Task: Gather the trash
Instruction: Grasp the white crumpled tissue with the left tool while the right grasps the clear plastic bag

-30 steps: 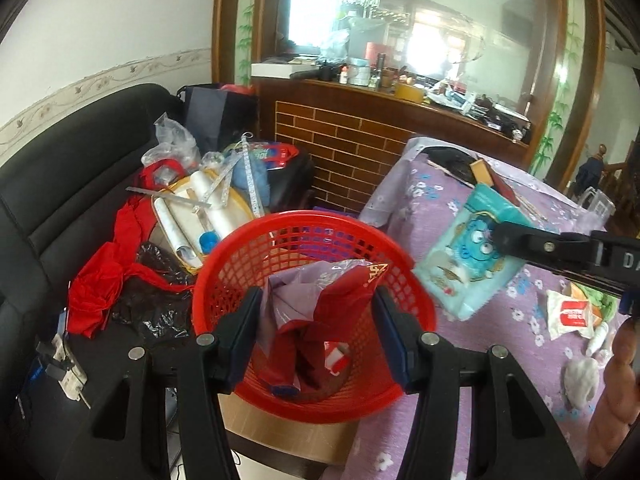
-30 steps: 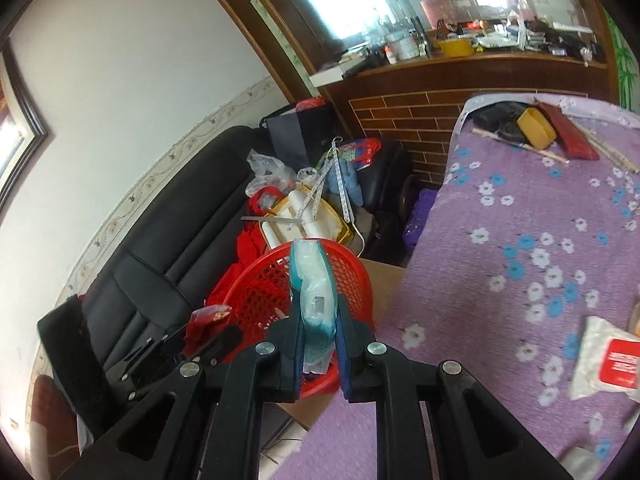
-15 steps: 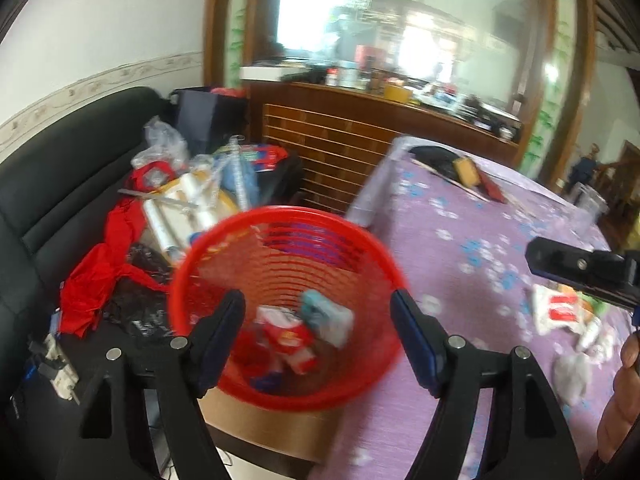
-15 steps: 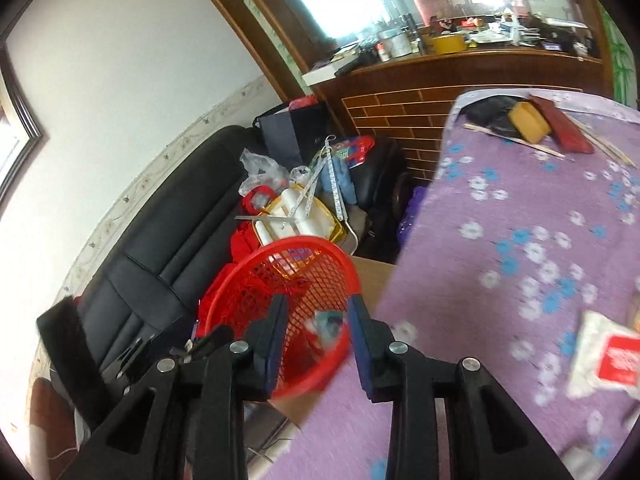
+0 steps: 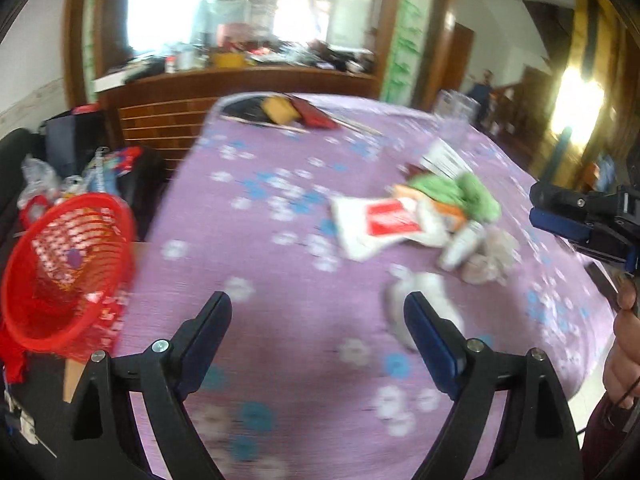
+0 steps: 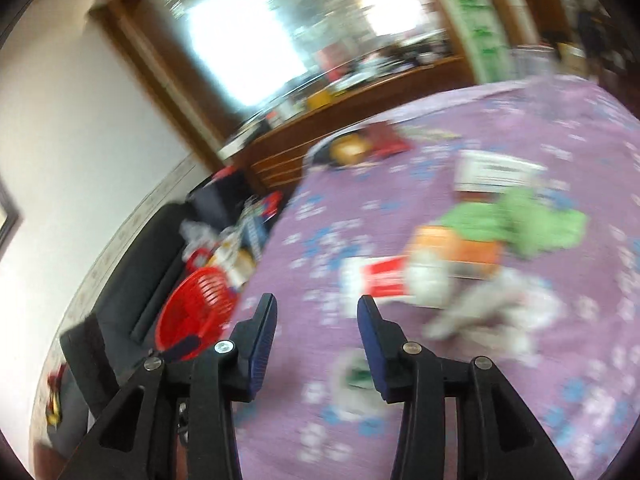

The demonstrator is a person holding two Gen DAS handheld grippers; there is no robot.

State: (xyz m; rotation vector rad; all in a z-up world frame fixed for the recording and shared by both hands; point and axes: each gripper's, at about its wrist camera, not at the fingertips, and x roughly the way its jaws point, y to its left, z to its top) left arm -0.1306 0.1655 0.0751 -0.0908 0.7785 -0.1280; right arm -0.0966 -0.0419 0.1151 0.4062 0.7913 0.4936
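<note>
Writing: none readable; both views are blurred, and the white packet (image 5: 376, 224) shows only a red label.
Surface: purple tablecloth (image 5: 280, 280) with white and blue flowers.
Room: brick-fronted counter at 11 o'clock in the left view, black sofa (image 6: 132, 280) at 9 o'clock in the right.
Count: one red basket (image 5: 68, 268) at 9 o'clock off the table's edge; one trash heap of packet, green wrapper (image 5: 460, 192) and crumpled tissues (image 5: 488, 256) at 2 o'clock.
Left gripper (image 5: 318, 324): jaws just widened, spread far, empty.
Right gripper (image 6: 316, 320): jaws just parted, moderately apart, empty.
</note>
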